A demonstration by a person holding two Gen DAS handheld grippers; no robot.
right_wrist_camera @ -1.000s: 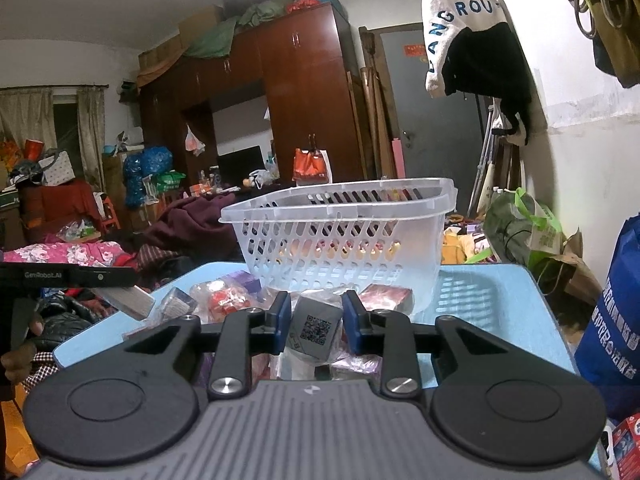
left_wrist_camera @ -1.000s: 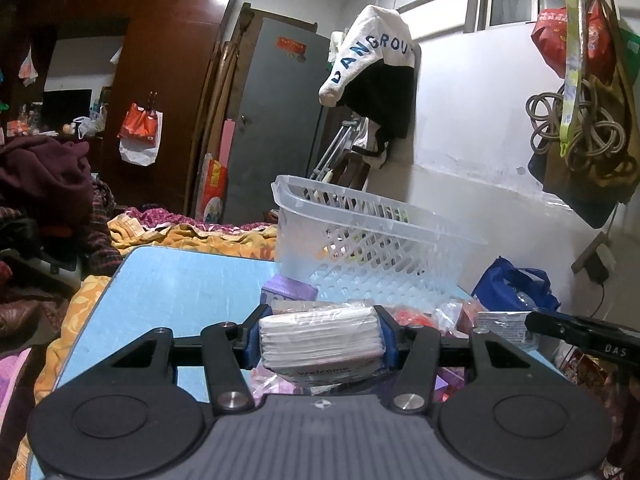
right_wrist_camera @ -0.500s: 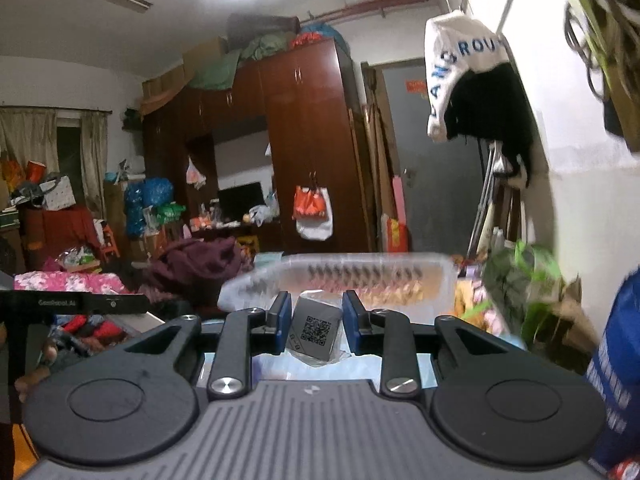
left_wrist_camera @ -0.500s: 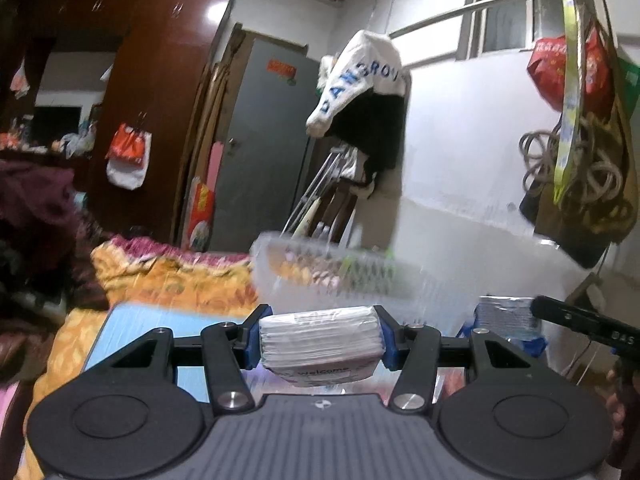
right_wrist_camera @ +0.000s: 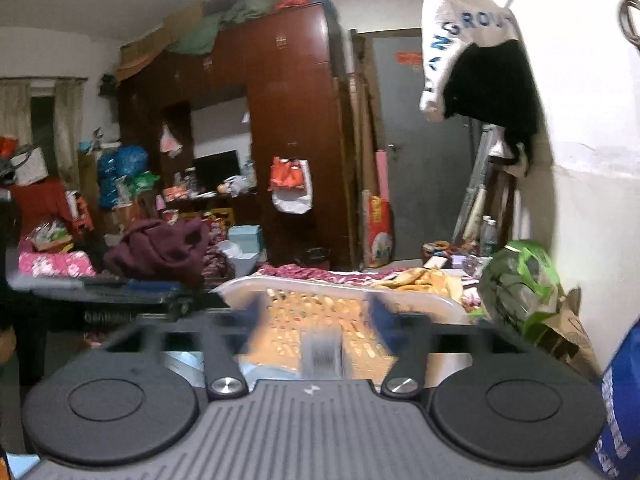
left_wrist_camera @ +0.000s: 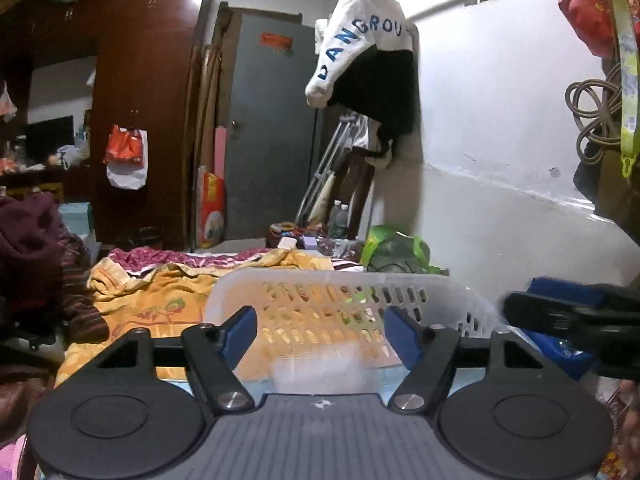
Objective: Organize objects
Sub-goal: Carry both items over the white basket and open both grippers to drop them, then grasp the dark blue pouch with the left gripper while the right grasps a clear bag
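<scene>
While both tongs (left_wrist_camera: 322, 332) (right_wrist_camera: 314, 320) gape above the white basket (left_wrist_camera: 460, 292), a brown wardrobe (right_wrist_camera: 288, 128) lines the cluttered room.

My left hand-held gripper (left_wrist_camera: 320, 334) sits just before the basket (left_wrist_camera: 472, 300), its fingers spread to either side of the near wall, and a blurred packet (left_wrist_camera: 320, 372) lies between them. My right hand-held gripper (right_wrist_camera: 314, 328) faces the same basket (right_wrist_camera: 440, 302) from the other side, with a small packet (right_wrist_camera: 322, 354) between its spread fingers. Behind the basket lies the bed (left_wrist_camera: 160, 296). Beyond that stands the wardrobe (left_wrist_camera: 148, 100), with the door (left_wrist_camera: 272, 132) to its right. A jacket (left_wrist_camera: 368, 52) hangs on the wall right of the door.
</scene>
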